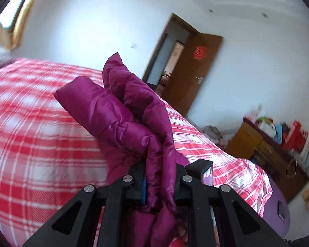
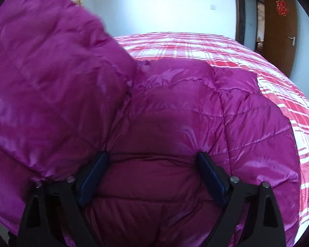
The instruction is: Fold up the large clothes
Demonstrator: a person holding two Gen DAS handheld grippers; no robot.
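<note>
Left gripper [image 1: 158, 185] clamped on a fold of the purple down jacket [image 1: 121, 111], lifted above the red plaid bed [image 1: 35, 135]. Right gripper [image 2: 152, 175] spread wide, pads against the jacket's body spread on the bed. Cluttered wooden desk [image 1: 263, 144] only in left view.

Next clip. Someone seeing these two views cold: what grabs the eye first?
The glossy magenta puffer jacket fills the right wrist view, spread on a red-and-white plaid bed cover. In the left view, the left gripper is shut on a raised jacket section, while the right gripper stands open over the jacket.
</note>
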